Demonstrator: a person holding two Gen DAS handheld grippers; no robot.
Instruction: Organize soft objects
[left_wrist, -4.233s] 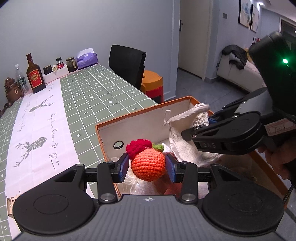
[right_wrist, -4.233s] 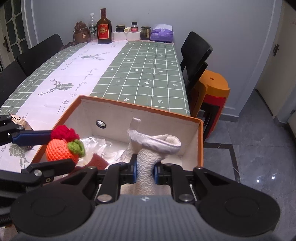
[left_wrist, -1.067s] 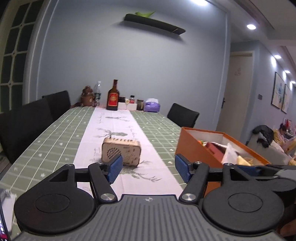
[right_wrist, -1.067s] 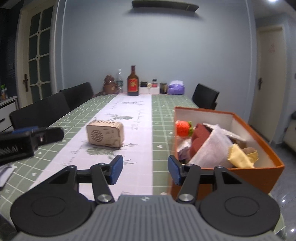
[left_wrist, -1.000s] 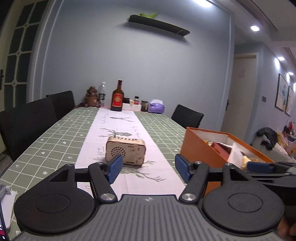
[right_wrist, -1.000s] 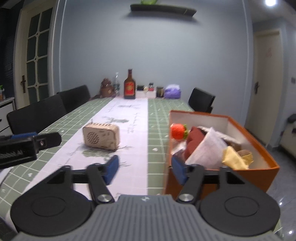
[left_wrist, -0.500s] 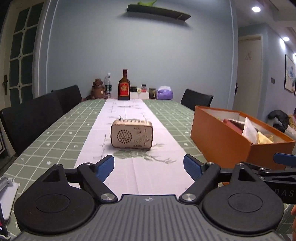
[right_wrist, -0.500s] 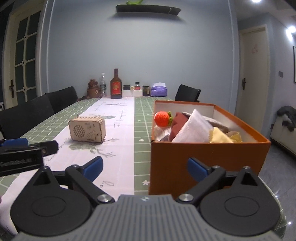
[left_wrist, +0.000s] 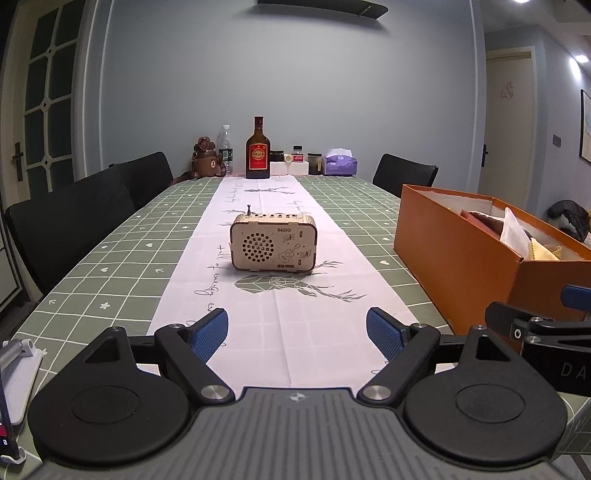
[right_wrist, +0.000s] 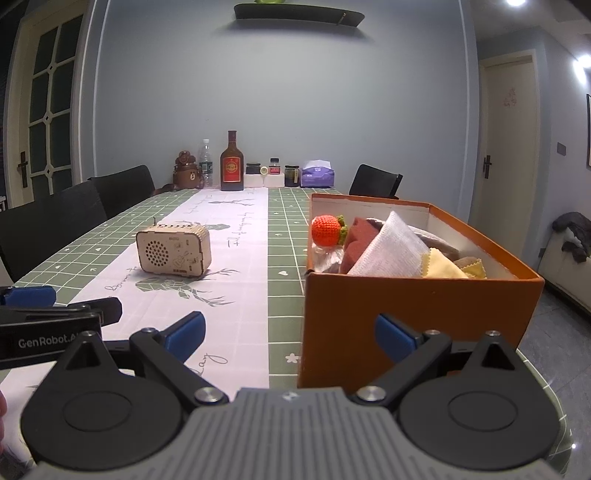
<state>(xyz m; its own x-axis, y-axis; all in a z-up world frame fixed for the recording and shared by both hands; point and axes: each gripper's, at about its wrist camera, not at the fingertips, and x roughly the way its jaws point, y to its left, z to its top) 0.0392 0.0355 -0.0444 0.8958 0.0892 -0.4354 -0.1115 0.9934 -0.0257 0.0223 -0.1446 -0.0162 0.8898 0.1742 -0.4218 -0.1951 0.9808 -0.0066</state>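
Long dining table (left_wrist: 122, 266) with a green checked cloth and white runner (left_wrist: 295, 302); on it a wooden radio (left_wrist: 273, 242), an orange box (right_wrist: 417, 306), and bottles and jars at the far end (left_wrist: 258, 149)

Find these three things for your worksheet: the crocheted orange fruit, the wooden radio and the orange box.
crocheted orange fruit (right_wrist: 325, 230), right wrist view, on its round orange body.
wooden radio (left_wrist: 273, 246), left wrist view, on its front panel.
orange box (right_wrist: 413, 306), right wrist view, on its near outer wall.

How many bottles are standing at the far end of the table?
2: a brown bottle with a red label at the runner's far end, and a clear plastic bottle just left of it, beside the bear figure. Small jars nearby aren't counted.
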